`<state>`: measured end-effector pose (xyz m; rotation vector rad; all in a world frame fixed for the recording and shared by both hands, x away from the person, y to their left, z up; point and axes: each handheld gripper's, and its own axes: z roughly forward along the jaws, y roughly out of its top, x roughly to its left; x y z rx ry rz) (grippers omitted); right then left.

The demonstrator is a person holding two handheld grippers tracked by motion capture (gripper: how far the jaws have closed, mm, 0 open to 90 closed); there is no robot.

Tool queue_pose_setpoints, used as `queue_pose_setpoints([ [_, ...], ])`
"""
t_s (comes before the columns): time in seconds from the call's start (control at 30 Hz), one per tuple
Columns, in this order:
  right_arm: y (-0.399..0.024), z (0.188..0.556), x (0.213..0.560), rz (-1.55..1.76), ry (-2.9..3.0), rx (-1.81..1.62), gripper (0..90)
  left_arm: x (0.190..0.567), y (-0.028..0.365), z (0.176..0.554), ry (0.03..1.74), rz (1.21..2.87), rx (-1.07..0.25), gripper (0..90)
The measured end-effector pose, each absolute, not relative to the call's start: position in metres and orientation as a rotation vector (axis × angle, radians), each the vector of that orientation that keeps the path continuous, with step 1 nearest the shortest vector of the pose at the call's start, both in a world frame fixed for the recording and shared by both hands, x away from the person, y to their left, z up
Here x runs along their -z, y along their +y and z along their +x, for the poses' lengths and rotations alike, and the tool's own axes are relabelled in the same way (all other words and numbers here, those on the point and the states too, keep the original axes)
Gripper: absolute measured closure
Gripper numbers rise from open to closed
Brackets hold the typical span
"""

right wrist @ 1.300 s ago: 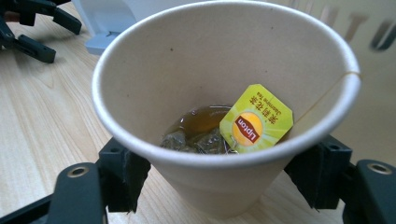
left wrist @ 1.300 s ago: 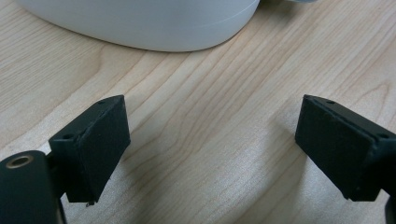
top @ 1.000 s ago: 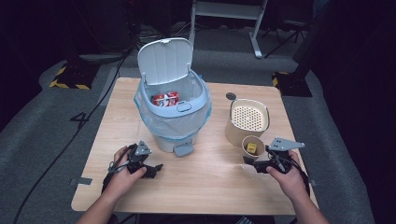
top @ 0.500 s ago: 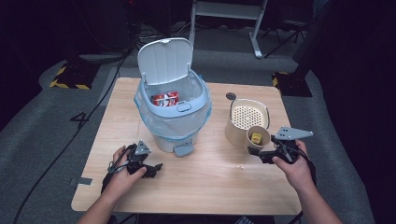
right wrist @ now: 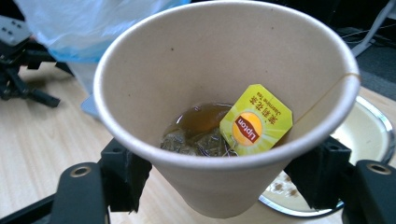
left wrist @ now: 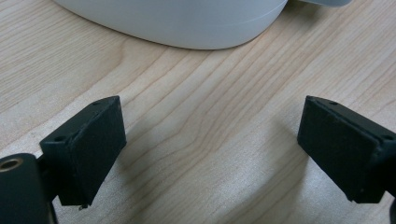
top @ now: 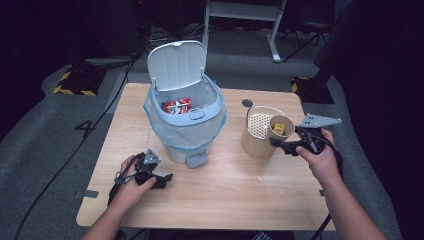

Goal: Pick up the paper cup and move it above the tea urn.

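Right gripper view: paper cup [right wrist: 224, 116] with tea and teabag [right wrist: 196, 137], clamped by your right gripper [right wrist: 224, 179]; left gripper [left wrist: 210, 154] open; keep cup level over the strainer [top: 261, 125].

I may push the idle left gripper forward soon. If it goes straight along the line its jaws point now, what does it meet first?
Likely the bin: the left gripper rests open on the table, jaws aimed at the bin's pale base just ahead, with bare wood between. Depth is hard to judge.

A dim recording studio or lab: a lone wooden table [top: 215, 200] on grey carpet [top: 45, 150], hazard-striped tape [top: 75, 85] upper left, metal stand legs [top: 245, 10] along the top.
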<state>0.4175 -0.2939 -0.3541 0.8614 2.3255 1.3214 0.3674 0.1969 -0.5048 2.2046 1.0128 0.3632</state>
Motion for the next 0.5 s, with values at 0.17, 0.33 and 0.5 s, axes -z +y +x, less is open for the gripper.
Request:
queue_pose_setpoints([
  [0.17, -0.298, 0.433, 0.347, 0.894, 2.289, -1.314, 29.8, 0.505, 0.197, 0.367, 1.014, 2.205, -0.365, 8.0],
  [0.33, -0.304, 0.450, 0.343, 0.930, 2.252, -1.315, 29.7, 0.505, 0.197, 0.367, 1.015, 2.205, -0.366, 7.9],
  [0.5, -0.307, 0.468, 0.343, 0.938, 2.242, -1.283, 29.8, 0.505, 0.197, 0.367, 1.015, 2.206, -0.366, 7.9],
])
